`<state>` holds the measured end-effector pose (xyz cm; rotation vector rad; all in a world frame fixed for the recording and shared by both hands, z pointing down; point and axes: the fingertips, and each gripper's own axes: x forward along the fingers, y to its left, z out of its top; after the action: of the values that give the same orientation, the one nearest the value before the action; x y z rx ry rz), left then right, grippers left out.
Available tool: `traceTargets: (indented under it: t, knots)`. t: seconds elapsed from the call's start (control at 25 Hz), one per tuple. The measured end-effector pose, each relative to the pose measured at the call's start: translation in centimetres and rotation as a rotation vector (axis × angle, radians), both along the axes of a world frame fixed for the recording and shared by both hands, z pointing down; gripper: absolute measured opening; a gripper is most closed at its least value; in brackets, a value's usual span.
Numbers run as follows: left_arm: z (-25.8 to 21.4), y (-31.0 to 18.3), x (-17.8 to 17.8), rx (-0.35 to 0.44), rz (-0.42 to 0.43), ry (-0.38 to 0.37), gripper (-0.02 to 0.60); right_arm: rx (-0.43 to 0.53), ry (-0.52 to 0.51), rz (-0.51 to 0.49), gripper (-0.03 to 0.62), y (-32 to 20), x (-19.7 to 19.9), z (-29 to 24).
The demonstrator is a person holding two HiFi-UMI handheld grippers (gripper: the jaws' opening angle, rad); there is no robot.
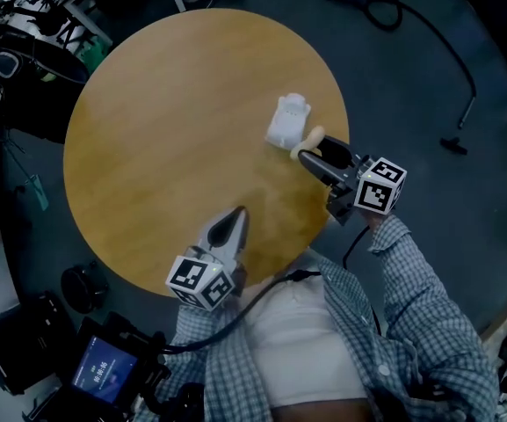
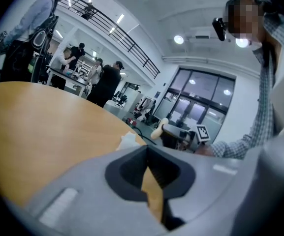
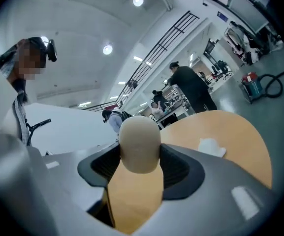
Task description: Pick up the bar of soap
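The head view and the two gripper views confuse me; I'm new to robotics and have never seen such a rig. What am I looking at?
There is no robot here: a person holds a two-jaw gripper in each hand. The head view comes from a camera on the person's head, looking down at a round wooden table. The other two views come from cameras riding on the grippers, each looking along its own jaws. The right gripper is clamped on a cream bar of soap. The left gripper is shut and empty. A small white object lies on the table close by.

No legible text, label, brand or number anywhere
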<state>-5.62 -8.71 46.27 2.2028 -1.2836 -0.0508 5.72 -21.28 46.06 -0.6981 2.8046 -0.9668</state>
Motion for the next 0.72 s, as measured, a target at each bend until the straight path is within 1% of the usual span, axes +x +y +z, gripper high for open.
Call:
traceTargets:
  t: [0.12,0.36,0.72]
  knots:
    - [-0.03,0.11,0.41,0.001,0.018,-0.003,-0.002,-0.018,-0.032,0.038,0.259,0.37,0.54,0.05]
    - [-0.16,-0.01,0.74,0.003,0.031,-0.004,-0.002,-0.026,-0.040,0.052,0.259,0.53,1.09,0.03]
    - [-0.02,0.03,0.89,0.000,0.044,-0.002,-0.002,-0.010,-0.020,-0.008,0.259,1.13,0.15,0.11]
